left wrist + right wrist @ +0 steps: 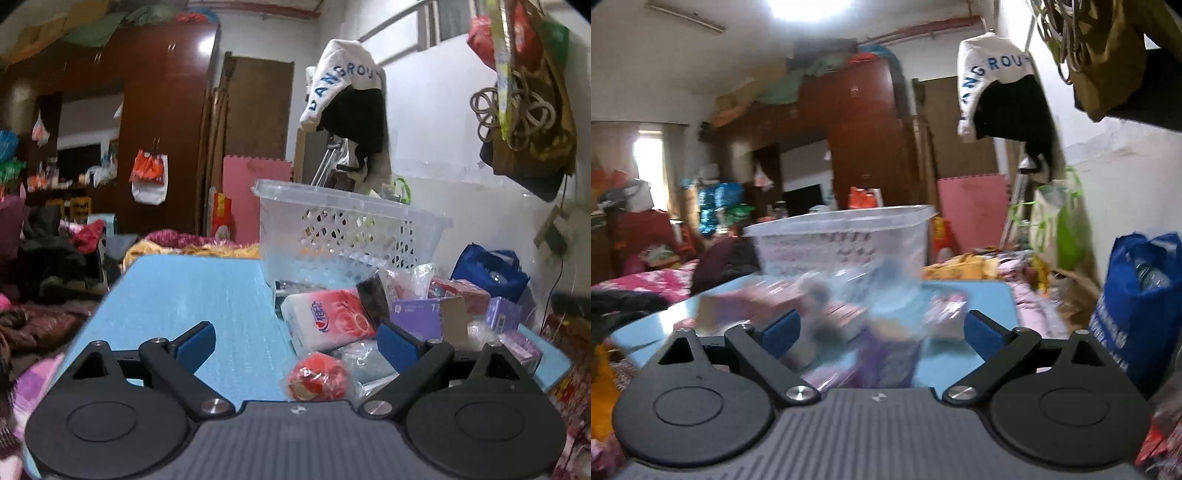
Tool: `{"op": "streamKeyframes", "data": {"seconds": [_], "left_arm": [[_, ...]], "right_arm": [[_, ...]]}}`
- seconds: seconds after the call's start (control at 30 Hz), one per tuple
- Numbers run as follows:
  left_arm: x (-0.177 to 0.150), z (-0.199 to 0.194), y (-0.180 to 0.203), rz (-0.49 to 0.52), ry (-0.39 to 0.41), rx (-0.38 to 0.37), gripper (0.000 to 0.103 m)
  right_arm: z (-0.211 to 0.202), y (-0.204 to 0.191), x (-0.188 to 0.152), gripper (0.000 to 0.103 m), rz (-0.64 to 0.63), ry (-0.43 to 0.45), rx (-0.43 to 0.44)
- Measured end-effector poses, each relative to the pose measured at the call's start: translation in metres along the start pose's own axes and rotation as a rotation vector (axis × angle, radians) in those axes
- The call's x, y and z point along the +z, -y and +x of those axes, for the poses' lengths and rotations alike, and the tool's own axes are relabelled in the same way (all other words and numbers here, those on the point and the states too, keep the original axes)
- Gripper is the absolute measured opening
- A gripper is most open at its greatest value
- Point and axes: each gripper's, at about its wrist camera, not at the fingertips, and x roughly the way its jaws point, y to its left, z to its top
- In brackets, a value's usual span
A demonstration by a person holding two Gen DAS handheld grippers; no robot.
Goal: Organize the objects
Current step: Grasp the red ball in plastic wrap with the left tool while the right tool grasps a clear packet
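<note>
Left wrist view. The left hand-held gripper (pixel 295 341) stands with its blue-padded jaws wide apart and nothing between the pads. Below it lies the bare left part of the light-blue bench (pixel 192 295). The task's things lie ahead and to the right of this gripper: a small red round packet (pixel 317 376) sits nearest, just inside the right jaw; beyond it a white-and-red soft tissue pack (pixel 327 317) lies with its long axis slanting from near right to far left, across the gripper's line. Further right a pile of purple cartons (pixel 417 312) and clear-wrapped packs spreads out. Behind the pile stands the clear perforated plastic basket (pixel 347 236), the likely destination.

Right wrist view. The right hand-held gripper (pixel 881 330) is likewise spread open and empty. The picture is smeared, so single items in the heap (pixel 849 314) cannot be told apart; the heap lies straight ahead between the jaws, the basket beyond it.

Judgement: the left gripper is nearer the red packet and tissue pack; reaching either calls for a shift rightward and forward.
</note>
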Motion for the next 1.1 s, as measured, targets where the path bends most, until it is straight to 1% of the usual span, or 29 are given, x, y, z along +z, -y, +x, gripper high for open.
{"op": "streamKeyframes", "data": {"seconds": [0.07, 0.1, 0.17, 0.23, 0.33, 0.37, 0.43, 0.47, 0.53, 0.57, 0.6, 0.67, 0.7, 0.73, 0.8, 0.83, 0.87, 0.9, 1.1], "left_arm": [[-0.002, 0.001, -0.002, -0.024, -0.019, -0.022, 0.093], [-0.004, 0.001, -0.002, -0.023, -0.024, -0.021, 0.093], [-0.006, -0.004, 0.003, -0.001, -0.006, -0.002, 0.093], [-0.008, -0.009, 0.008, 0.013, 0.014, 0.001, 0.093], [-0.009, -0.013, 0.018, 0.01, 0.037, -0.027, 0.093], [-0.009, -0.013, 0.024, 0.034, 0.032, -0.016, 0.093], [-0.009, -0.007, 0.03, 0.078, 0.016, 0.043, 0.093], [-0.01, -0.004, 0.028, 0.069, 0.016, 0.058, 0.092], [-0.011, 0.002, 0.018, 0.014, 0.0, 0.044, 0.091], [-0.011, 0.006, 0.014, -0.003, -0.018, 0.029, 0.089], [-0.013, 0.009, 0.012, -0.004, -0.031, 0.024, 0.086], [-0.015, 0.013, 0.011, 0.011, -0.05, 0.028, 0.082], [-0.015, 0.014, 0.01, 0.011, -0.051, 0.023, 0.08], [-0.015, 0.014, 0.008, 0.006, -0.049, 0.017, 0.079], [-0.018, 0.015, 0.005, 0.002, -0.05, 0.024, 0.078], [-0.019, 0.015, 0.005, 0.003, -0.052, 0.031, 0.078], [-0.02, 0.017, 0.005, 0.004, -0.055, 0.035, 0.078], [-0.02, 0.018, 0.004, 0.005, -0.057, 0.035, 0.078], [-0.023, 0.025, 0.015, 0.053, -0.049, 0.071, 0.078]], "right_arm": [[0.001, -0.004, -0.008, 0.098, 0.017, -0.036, 0.053], [0.004, -0.008, -0.011, 0.098, 0.021, -0.049, 0.072], [0.011, -0.017, -0.015, 0.098, 0.0, -0.07, 0.083], [0.014, -0.025, -0.018, 0.098, -0.026, -0.068, 0.088], [0.015, -0.034, -0.019, 0.097, -0.039, -0.06, 0.11], [0.016, -0.035, -0.02, 0.093, -0.054, -0.065, 0.109], [0.015, -0.039, -0.017, 0.088, -0.071, -0.056, 0.098], [0.015, -0.041, -0.015, 0.085, -0.075, -0.048, 0.111], [0.019, -0.05, -0.014, 0.083, -0.069, -0.026, 0.145], [0.026, -0.057, -0.012, 0.08, -0.082, -0.031, 0.157], [0.033, -0.068, -0.014, 0.077, -0.114, -0.044, 0.161], [0.045, -0.083, -0.015, 0.068, -0.164, -0.061, 0.156], [0.051, -0.088, -0.015, 0.066, -0.178, -0.068, 0.149], [0.056, -0.092, -0.015, 0.06, -0.184, -0.075, 0.145], [0.062, -0.094, -0.014, 0.057, -0.185, -0.08, 0.134], [0.063, -0.094, -0.013, 0.055, -0.183, -0.081, 0.13], [0.065, -0.094, -0.013, 0.05, -0.185, -0.087, 0.127], [0.068, -0.094, -0.013, 0.048, -0.185, -0.093, 0.127], [0.064, -0.092, -0.014, 0.047, -0.173, -0.08, 0.125]]}}
